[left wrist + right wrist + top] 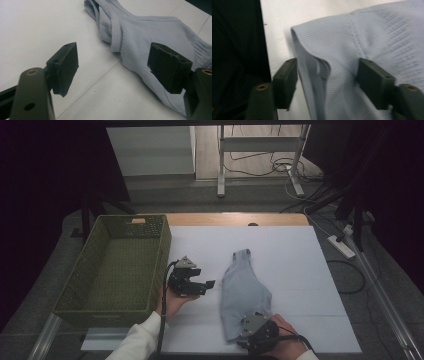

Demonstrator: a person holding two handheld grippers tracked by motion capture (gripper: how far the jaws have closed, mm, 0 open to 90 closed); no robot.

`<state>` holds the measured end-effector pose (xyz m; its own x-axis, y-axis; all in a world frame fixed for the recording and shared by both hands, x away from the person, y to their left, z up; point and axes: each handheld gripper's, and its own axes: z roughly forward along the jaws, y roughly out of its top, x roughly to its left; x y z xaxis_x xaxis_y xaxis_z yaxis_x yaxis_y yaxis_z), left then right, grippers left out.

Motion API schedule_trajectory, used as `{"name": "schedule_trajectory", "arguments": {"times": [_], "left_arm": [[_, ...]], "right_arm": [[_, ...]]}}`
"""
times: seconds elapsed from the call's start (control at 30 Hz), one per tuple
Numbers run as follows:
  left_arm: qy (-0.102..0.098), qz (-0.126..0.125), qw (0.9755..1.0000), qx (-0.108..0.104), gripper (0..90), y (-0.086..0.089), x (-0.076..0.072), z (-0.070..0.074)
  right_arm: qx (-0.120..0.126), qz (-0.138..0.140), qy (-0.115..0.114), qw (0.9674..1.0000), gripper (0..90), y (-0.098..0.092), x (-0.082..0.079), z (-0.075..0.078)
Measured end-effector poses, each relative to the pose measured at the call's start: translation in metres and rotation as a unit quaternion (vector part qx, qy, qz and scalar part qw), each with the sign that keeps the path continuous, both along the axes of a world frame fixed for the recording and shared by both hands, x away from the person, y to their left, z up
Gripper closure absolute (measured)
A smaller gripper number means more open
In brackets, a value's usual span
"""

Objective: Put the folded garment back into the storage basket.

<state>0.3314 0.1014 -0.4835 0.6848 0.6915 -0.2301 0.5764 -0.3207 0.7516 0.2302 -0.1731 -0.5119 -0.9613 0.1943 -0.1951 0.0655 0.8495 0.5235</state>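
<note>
Legible text: none found | labels, brands: none readable on any surface | numbers, signs: none readable | remark: a pale patch on the far wall of the green basket [136, 220] was too small to tell whether it bore writing

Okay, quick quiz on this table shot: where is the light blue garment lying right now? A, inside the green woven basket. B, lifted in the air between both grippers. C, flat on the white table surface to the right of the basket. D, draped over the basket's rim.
C: the light blue garment lies on the white table surface, apart from the green woven basket at its left.
</note>
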Motion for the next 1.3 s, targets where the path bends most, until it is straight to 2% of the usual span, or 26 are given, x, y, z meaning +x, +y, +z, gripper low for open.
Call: {"name": "schedule_trajectory", "arguments": {"times": [0.13,0.2,0.3,0.4,0.47,0.53,0.6,0.7,0.87,1.1,1.23,1.3], "left_arm": [[0.000,0.000,1.0000,0.000,25.0,0.000,0.000,0.000],[0.000,0.000,1.0000,0.000,25.0,0.000,0.000,0.000],[0.000,0.002,1.0000,-0.002,25.0,0.000,-0.001,0.000],[0.000,0.002,1.0000,-0.002,25.0,-0.001,-0.001,0.000],[-0.001,0.001,1.0000,0.000,25.0,-0.001,-0.001,-0.001],[0.000,0.000,1.0000,0.002,25.0,-0.001,-0.001,-0.001],[0.000,0.000,1.0000,0.002,25.0,-0.001,0.000,-0.001],[0.001,0.001,1.0000,0.001,25.0,-0.001,0.000,-0.001],[0.001,0.000,1.0000,0.003,25.0,0.000,0.000,-0.002],[0.001,0.000,1.0000,0.003,24.9,0.000,0.000,-0.002],[0.001,0.001,1.0000,0.003,25.0,0.000,0.000,-0.002],[0.002,0.002,1.0000,0.002,25.0,0.000,0.000,-0.002]], "right_arm": [[-0.001,-0.001,-0.013,0.9999,47.3,-0.001,0.001,0.001],[-0.007,-0.006,-0.035,0.9993,58.3,-0.002,0.000,0.001],[-0.008,-0.008,-0.042,0.9990,64.4,-0.002,0.002,0.001],[0.003,-0.013,-0.027,0.9996,71.1,-0.004,0.005,0.003],[0.014,-0.021,-0.008,0.9996,73.5,-0.006,0.010,0.004],[0.021,-0.026,0.006,0.9994,74.6,-0.007,0.012,0.005],[0.022,-0.030,0.013,0.9992,75.2,-0.007,0.014,0.006],[0.038,-0.034,0.022,0.9985,76.0,-0.008,0.015,0.009],[0.080,-0.040,0.034,0.9954,76.5,-0.009,0.017,0.016],[0.109,-0.042,0.041,0.9924,76.6,-0.008,0.016,0.021],[0.124,-0.040,0.050,0.9902,76.7,-0.008,0.016,0.023],[0.135,-0.031,0.063,0.9884,76.7,-0.007,0.015,0.024]]}}
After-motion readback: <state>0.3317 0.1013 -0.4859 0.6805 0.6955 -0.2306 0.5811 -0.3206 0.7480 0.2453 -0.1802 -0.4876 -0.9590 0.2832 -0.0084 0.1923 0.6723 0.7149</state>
